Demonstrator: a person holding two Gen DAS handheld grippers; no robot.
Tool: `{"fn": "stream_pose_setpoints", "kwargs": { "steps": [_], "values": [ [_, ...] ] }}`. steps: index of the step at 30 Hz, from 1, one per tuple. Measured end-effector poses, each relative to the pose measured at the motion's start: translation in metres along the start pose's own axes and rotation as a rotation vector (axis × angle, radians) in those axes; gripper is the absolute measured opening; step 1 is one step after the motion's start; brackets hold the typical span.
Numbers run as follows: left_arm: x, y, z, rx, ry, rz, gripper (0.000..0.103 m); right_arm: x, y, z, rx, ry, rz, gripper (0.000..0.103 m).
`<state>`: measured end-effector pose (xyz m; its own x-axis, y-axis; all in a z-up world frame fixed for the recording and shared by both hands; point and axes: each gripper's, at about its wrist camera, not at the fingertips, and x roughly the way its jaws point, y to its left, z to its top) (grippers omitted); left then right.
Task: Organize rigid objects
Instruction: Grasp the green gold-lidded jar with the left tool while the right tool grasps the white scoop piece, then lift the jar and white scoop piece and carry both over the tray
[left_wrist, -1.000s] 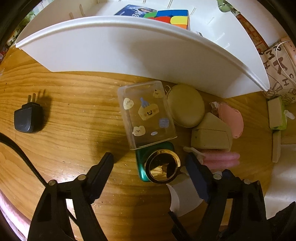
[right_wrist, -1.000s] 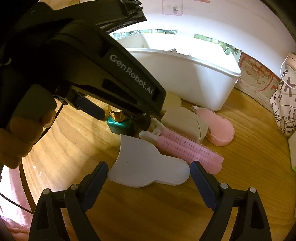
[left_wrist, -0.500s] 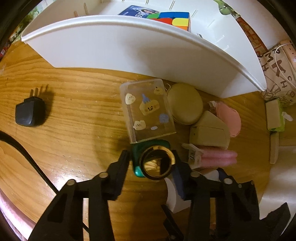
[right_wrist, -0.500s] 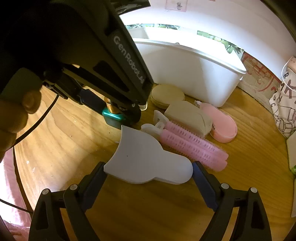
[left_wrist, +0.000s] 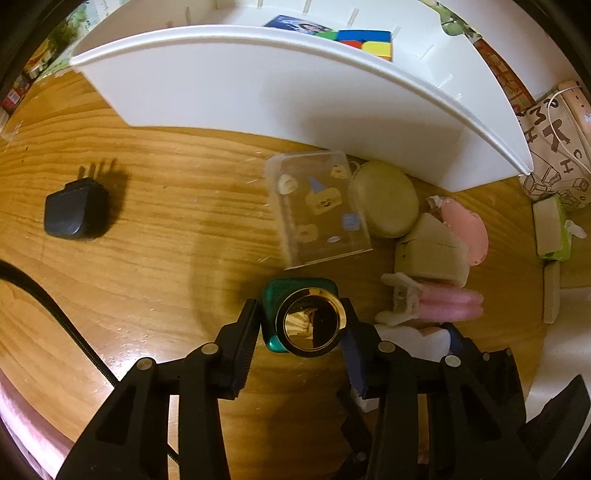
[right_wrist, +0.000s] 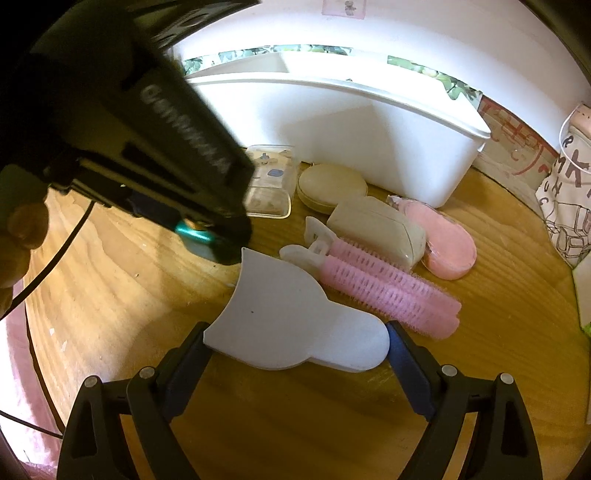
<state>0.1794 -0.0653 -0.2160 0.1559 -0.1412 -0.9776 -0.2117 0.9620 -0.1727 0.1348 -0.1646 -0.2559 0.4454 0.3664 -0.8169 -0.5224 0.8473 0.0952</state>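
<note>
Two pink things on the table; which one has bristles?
The pink hair roller clip, lying beside the white flat piece. The other, the smooth pink oval case, sits behind the beige case.

Left claw (left_wrist: 301, 325) tilted down toward the desk, fingers (left_wrist: 243, 332) drawn in tight, clamped on the bottle (left_wrist: 295, 314) from both sides. Right claw (right_wrist: 295, 347) low and near level, fingers (right_wrist: 188, 362) spread wide, tips just beside the two ends of the white piece (right_wrist: 291, 321). Bare fingers of a hand (right_wrist: 22, 236) at right view's left edge.
</note>
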Motion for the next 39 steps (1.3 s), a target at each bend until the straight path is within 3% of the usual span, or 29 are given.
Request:
{"fn": "stream_pose_setpoints", "kwargs": {
  "steps": [11,19,39],
  "values": [
    [-0.015,0.041,-0.026,-0.037,-0.012,-0.006,0.046,0.005,-0.004,0.006,0.038,0.024,-0.024,0.091],
    [-0.025,0.072,-0.043,-0.036,-0.018,-0.026,0.046,0.002,0.014,0.007,0.074,0.058,-0.047,0.091],
    [-0.061,0.157,-0.047,0.106,0.0,-0.058,0.045,0.002,0.081,0.015,0.304,0.118,-0.094,0.091]
  ]
}}
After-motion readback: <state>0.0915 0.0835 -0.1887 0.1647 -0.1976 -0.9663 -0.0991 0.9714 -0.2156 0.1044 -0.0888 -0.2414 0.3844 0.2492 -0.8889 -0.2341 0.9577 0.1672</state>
